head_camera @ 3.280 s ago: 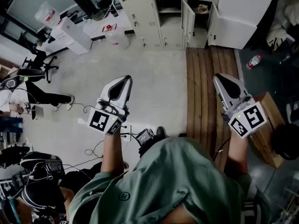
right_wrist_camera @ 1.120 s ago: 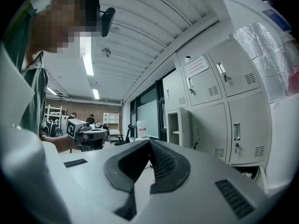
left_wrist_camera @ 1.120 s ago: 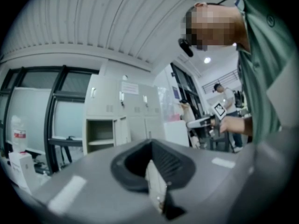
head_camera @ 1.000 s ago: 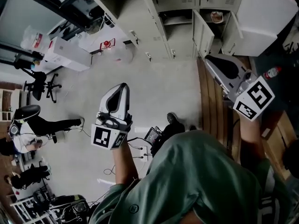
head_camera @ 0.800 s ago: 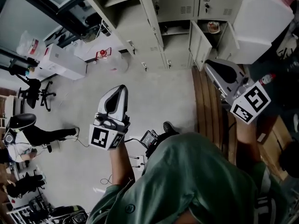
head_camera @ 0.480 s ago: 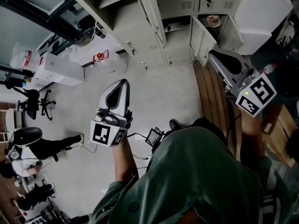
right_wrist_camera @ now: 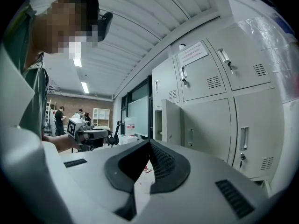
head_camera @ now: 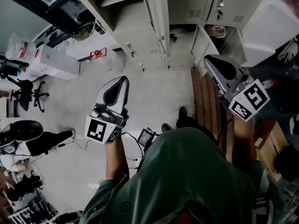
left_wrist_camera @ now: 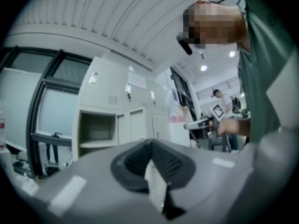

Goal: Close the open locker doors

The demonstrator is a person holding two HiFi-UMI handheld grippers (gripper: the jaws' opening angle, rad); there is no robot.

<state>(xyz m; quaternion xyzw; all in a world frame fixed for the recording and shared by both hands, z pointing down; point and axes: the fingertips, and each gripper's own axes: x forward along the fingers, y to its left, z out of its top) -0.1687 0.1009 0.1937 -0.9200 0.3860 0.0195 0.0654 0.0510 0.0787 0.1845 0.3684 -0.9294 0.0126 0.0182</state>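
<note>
The cream lockers (head_camera: pixel 187 3) run along the top of the head view. One tall door (head_camera: pixel 161 13) stands open, edge-on, and a low door (head_camera: pixel 201 43) hangs open beside a compartment that holds a small dish (head_camera: pixel 218 30). My left gripper (head_camera: pixel 123 80) is shut and empty, over bare floor short of the lockers. Shut and empty too, my right gripper (head_camera: pixel 208 59) hovers just in front of the low door. The left gripper view has shut jaws (left_wrist_camera: pixel 150 146) facing an open compartment (left_wrist_camera: pixel 96 129). The right gripper view has shut jaws (right_wrist_camera: pixel 149 141) facing the open door (right_wrist_camera: pixel 172 120).
Wooden planks (head_camera: pixel 205 101) lie on the floor under my right arm, with a cardboard box (head_camera: pixel 264 139) and a bottle (head_camera: pixel 267 83) to their right. A small device with cables (head_camera: pixel 145 136) sits by my feet. A white box (head_camera: pixel 56 62) and an office chair (head_camera: pixel 28 94) stand at left.
The lockers have come closer and now fill more of the top of the head view. Both grippers stayed shut and moved forward with me; the right one nears the low open door.
</note>
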